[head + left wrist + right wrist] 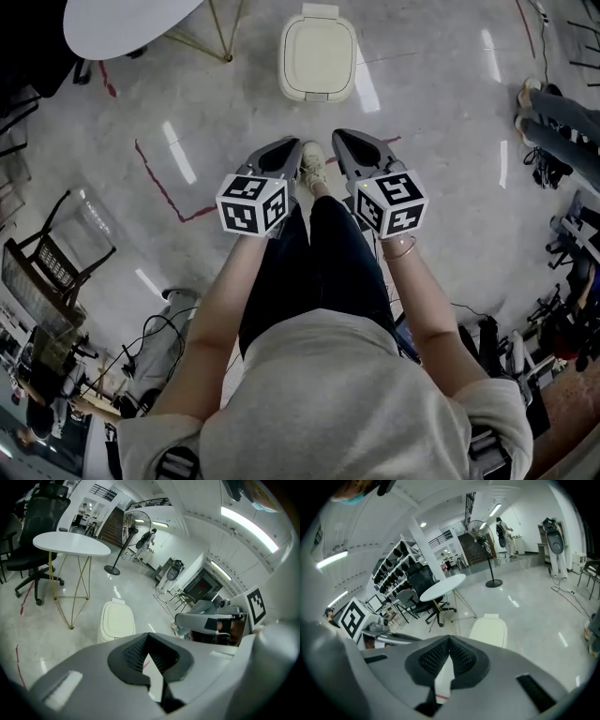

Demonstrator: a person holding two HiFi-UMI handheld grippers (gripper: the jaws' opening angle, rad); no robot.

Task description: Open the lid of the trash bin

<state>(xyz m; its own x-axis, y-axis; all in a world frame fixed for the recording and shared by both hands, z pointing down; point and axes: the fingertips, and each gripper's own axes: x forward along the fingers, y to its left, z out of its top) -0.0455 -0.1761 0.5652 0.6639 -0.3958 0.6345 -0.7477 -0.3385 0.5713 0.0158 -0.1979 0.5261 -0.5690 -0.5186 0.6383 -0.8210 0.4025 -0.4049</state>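
The cream trash bin (318, 58) stands on the floor ahead of me with its lid down flat. It also shows as the bin (116, 620) in the left gripper view and the bin (488, 630) in the right gripper view. My left gripper (286, 148) and right gripper (345, 141) are held side by side at about knee height, well short of the bin and pointing toward it. The jaw tips of the left gripper (148, 635) and of the right gripper (450, 639) meet, with nothing between them.
A white round table (122, 23) on thin gold legs stands left of the bin, with a black office chair (33, 536) beyond it. A standing fan (133, 531) is farther back. Another person's legs (553, 117) are at the right. Red tape (159, 178) marks the floor.
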